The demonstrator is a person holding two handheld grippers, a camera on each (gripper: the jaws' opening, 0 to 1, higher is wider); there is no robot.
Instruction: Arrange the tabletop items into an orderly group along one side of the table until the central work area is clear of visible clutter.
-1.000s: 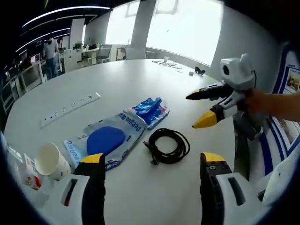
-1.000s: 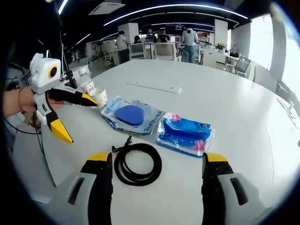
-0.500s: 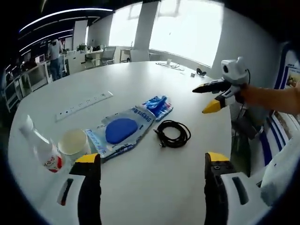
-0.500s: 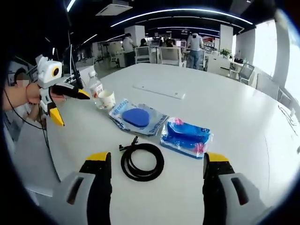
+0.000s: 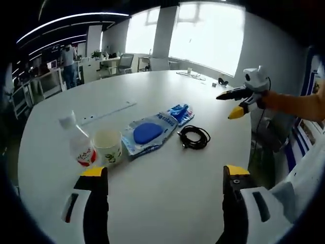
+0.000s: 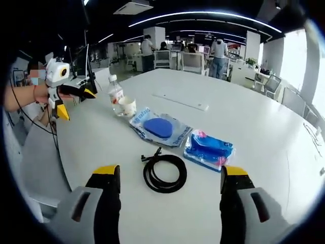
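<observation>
On the round white table (image 5: 152,193) lie a coiled black cable (image 5: 194,137) (image 6: 164,173), a clear bag with a blue disc (image 5: 148,133) (image 6: 159,128), and a blue glove pack (image 5: 180,112) (image 6: 209,149). A paper cup (image 5: 107,147) (image 6: 127,107) stands beside a small plastic bottle (image 5: 78,144) (image 6: 116,95). My left gripper (image 5: 165,178) (image 6: 72,100) is open and empty, held back from the items. My right gripper (image 6: 170,178) (image 5: 234,103) is open and empty too, off the table's far side.
A white power strip (image 5: 109,113) (image 6: 183,101) lies farther out on the table. Small items (image 5: 190,73) sit near the window edge. Office desks, chairs and standing people (image 6: 219,51) fill the background. A person's forearm (image 5: 294,104) holds the right gripper.
Both views have pulled back from the items, so the cup and bottle now show fully in the left gripper view. The items themselves have not moved.
</observation>
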